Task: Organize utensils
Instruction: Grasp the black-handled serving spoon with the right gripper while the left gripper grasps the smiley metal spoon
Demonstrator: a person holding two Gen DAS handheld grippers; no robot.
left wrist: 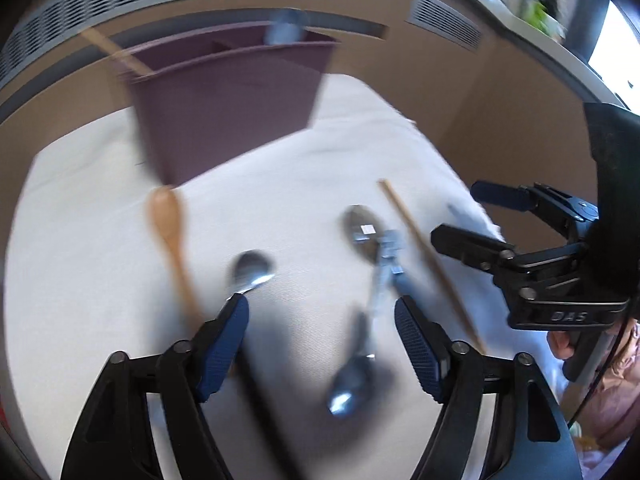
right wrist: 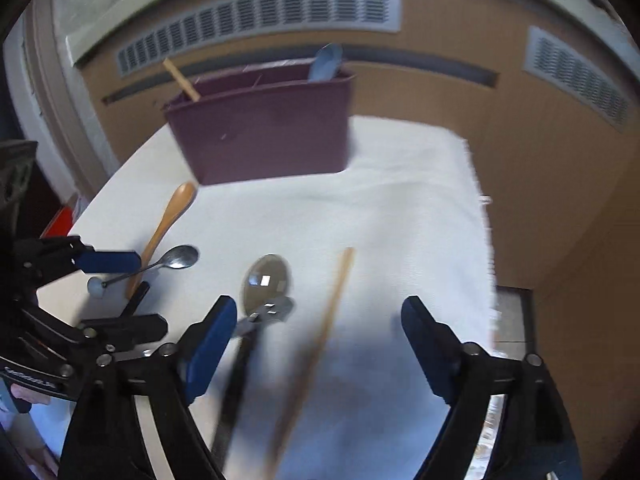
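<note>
A purple caddy (left wrist: 224, 120) (right wrist: 264, 136) stands at the far side of the white cloth (right wrist: 400, 200), holding a wooden stick (right wrist: 182, 76) and a pale blue spoon (right wrist: 328, 62). On the cloth lie a wooden spoon (left wrist: 168, 232) (right wrist: 172, 216), a small metal spoon (left wrist: 250, 268) (right wrist: 180, 258), a large metal spoon (left wrist: 362, 228) (right wrist: 266, 280), a black-handled tool (right wrist: 236, 376) and a chopstick (left wrist: 432, 268) (right wrist: 332, 320). My left gripper (left wrist: 320, 302) (right wrist: 152, 292) hovers open over a blurred metal spoon bowl (left wrist: 348, 392), not pressing it. My right gripper (right wrist: 320, 302) (left wrist: 454, 213) is open above the chopstick.
The cloth ends at a frayed right edge (right wrist: 480, 200) with floor beyond. A tan wall with grey vents (right wrist: 256, 16) runs behind the caddy. A red object (right wrist: 60, 220) sits off the left edge. A person's hand (left wrist: 560, 344) holds the right gripper.
</note>
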